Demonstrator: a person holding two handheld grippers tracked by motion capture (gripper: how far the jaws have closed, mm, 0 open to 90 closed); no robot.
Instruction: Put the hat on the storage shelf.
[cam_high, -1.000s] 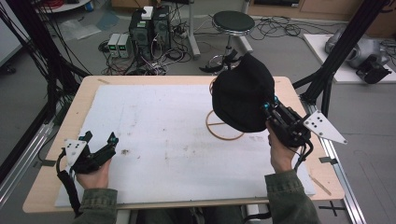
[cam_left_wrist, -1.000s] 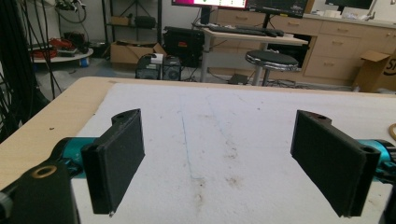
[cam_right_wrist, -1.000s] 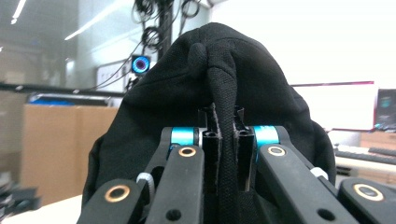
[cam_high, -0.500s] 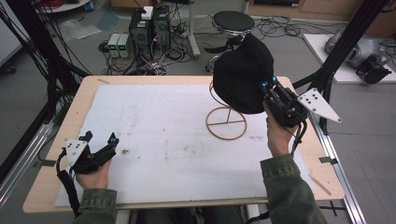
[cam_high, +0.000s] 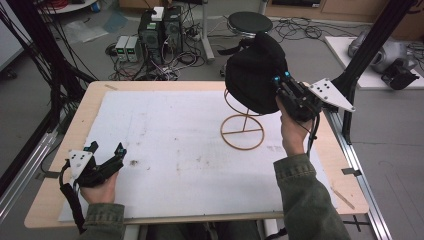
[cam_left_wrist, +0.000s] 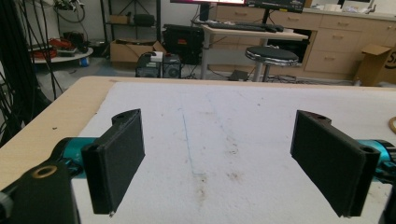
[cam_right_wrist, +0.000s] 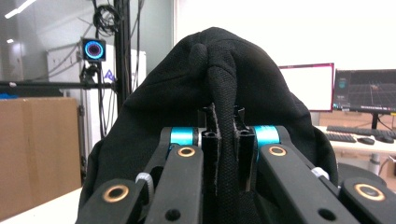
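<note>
A black fabric hat (cam_high: 252, 75) hangs over the top of a thin wire stand (cam_high: 242, 131) with a round ring base, at the right of the table. My right gripper (cam_high: 280, 85) is at the hat's right side, shut on a fold of its cloth. In the right gripper view that fold (cam_right_wrist: 223, 154) is pinched between the closed jaws of the right gripper (cam_right_wrist: 225, 135). Whether the hat rests on the stand's top I cannot tell. My left gripper (cam_high: 106, 149) lies at the front left of the table, open, and nothing is between the wide-apart jaws of the left gripper (cam_left_wrist: 219, 154).
A white sheet (cam_high: 175, 145) covers most of the wooden table (cam_high: 90, 100). A black frame post (cam_high: 370, 50) rises just right of the right hand. On the floor behind the table stand a stool (cam_high: 250, 21) and computer boxes (cam_high: 160, 30) with cables.
My right gripper has lifted the hat up and toward the far side, uncovering the stand's ring base and stem. The left gripper has stayed put.
</note>
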